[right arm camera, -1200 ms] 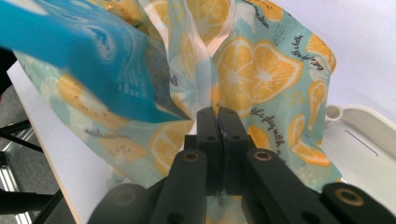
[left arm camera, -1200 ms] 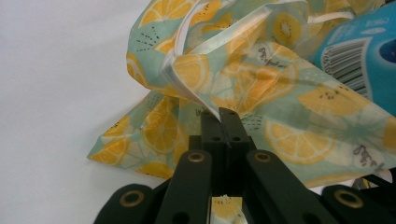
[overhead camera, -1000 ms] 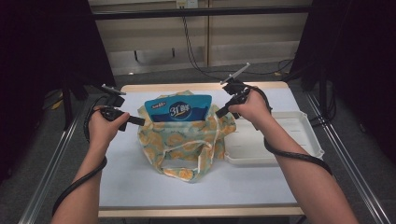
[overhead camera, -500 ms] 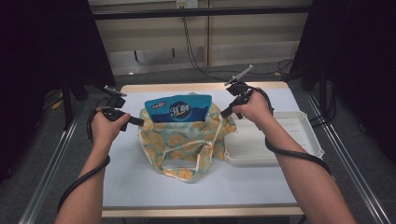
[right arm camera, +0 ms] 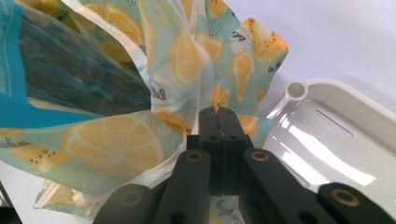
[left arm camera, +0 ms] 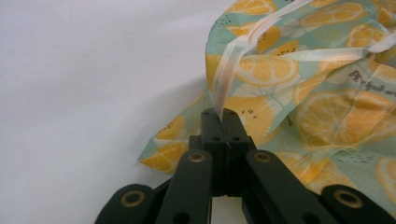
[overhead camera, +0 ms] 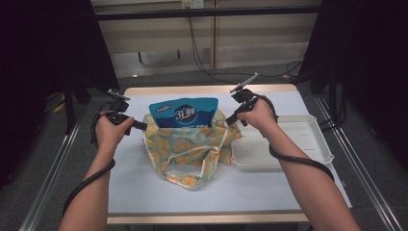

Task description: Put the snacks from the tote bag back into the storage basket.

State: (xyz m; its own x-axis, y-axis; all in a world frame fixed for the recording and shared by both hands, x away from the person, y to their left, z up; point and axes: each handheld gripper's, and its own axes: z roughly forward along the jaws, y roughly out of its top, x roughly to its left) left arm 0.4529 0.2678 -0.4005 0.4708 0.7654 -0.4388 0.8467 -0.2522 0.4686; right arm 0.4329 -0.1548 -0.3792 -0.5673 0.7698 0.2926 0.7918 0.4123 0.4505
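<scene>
White tabletop runs under everything, with grey floor and dark frame rails beyond its edges. On it, the left gripper point(left arm camera: 219, 122) is clenched on the pale edging strip of the lemon-print bag point(overhead camera: 190, 149), at the bag's left rim. The right gripper point(right arm camera: 218, 120) is likewise clamped tight, pinching gathered fabric at the bag's right rim, just beside the white tray point(overhead camera: 308, 137) that lies to the right. Between the two grips the bag's mouth is spread wide near the middle of the table, and a blue pouch point(overhead camera: 184, 113) stands upright in it, its top half rising above the rim on the far side. The loose handle loops trail toward the near edge.

Judging by this, the step in hand is holding the bag open around the pouch, which looks already loaded. The next move probably calls for both hands working evenly: either drawing the rim up over the pouch top or bringing the two sides together, without letting the pouch tip over.
</scene>
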